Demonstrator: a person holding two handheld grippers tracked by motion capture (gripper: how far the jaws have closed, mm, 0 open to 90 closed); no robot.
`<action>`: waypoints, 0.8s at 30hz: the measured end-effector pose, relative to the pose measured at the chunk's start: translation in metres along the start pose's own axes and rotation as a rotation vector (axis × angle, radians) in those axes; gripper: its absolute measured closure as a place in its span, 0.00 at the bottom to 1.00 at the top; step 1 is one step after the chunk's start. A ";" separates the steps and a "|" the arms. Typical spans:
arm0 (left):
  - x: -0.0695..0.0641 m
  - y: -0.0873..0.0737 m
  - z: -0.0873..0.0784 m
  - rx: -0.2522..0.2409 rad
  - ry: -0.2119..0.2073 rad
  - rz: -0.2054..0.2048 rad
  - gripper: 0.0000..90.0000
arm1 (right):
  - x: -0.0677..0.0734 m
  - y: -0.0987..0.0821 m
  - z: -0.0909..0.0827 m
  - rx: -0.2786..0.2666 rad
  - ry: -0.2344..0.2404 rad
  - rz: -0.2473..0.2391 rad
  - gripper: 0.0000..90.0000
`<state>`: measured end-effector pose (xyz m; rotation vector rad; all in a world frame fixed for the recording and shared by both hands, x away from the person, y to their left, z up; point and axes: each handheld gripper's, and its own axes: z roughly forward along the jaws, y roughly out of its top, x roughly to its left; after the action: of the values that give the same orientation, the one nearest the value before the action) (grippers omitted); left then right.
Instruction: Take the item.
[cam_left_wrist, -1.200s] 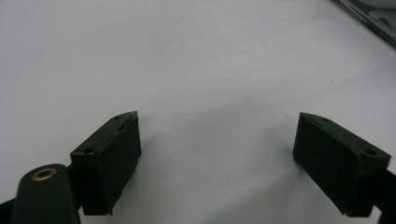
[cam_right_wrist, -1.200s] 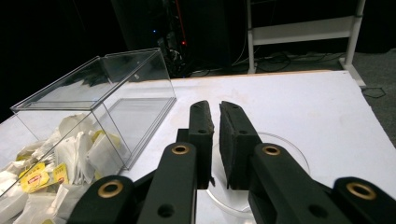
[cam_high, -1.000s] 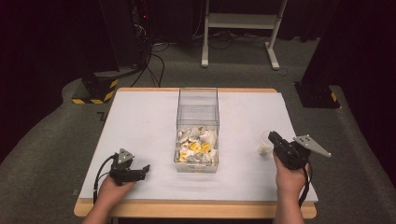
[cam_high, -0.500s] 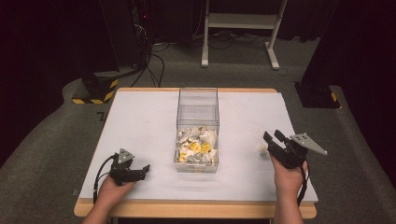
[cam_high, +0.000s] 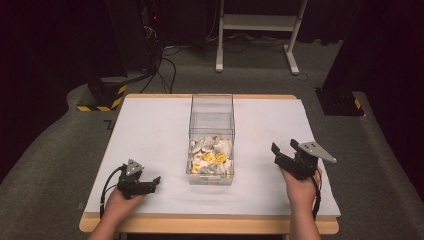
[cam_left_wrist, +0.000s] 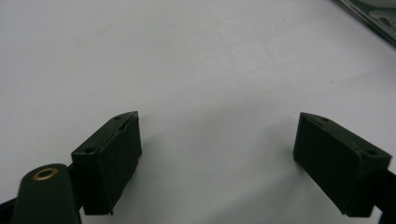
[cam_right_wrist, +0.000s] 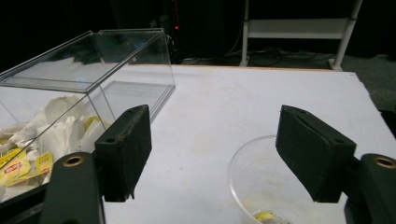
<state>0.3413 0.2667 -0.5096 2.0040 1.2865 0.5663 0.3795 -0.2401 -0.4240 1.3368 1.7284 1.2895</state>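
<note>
The right gripper (cam_right_wrist: 212, 154) has just been opening its jaws, which now stand wide with nothing between the pads. A clear plastic cup (cam_right_wrist: 261, 179) sits on the white surface (cam_high: 150, 130) just below them, toward five o'clock. The clear box (cam_high: 212, 131) of tea bags (cam_high: 210, 156) lies at nine o'clock. The left gripper (cam_left_wrist: 217, 158) rests wide open, empty.

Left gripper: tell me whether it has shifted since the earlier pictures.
No. The left gripper rests at the same spot near the table's front left corner, equally far from the clear box.
</note>
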 end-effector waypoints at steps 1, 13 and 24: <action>0.000 0.000 0.000 0.000 0.001 0.000 0.17 | 0.005 -0.001 0.004 0.009 0.002 -0.007 0.28; 0.000 0.000 0.000 0.000 0.003 0.002 0.17 | 0.035 -0.007 0.022 0.066 0.018 -0.056 0.23; 0.000 0.000 0.000 0.000 0.003 0.002 0.17 | 0.055 -0.014 0.033 0.111 0.037 -0.088 0.21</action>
<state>0.3411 0.2666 -0.5096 2.0050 1.2864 0.5707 0.3856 -0.1779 -0.4434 1.2896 1.8872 1.1918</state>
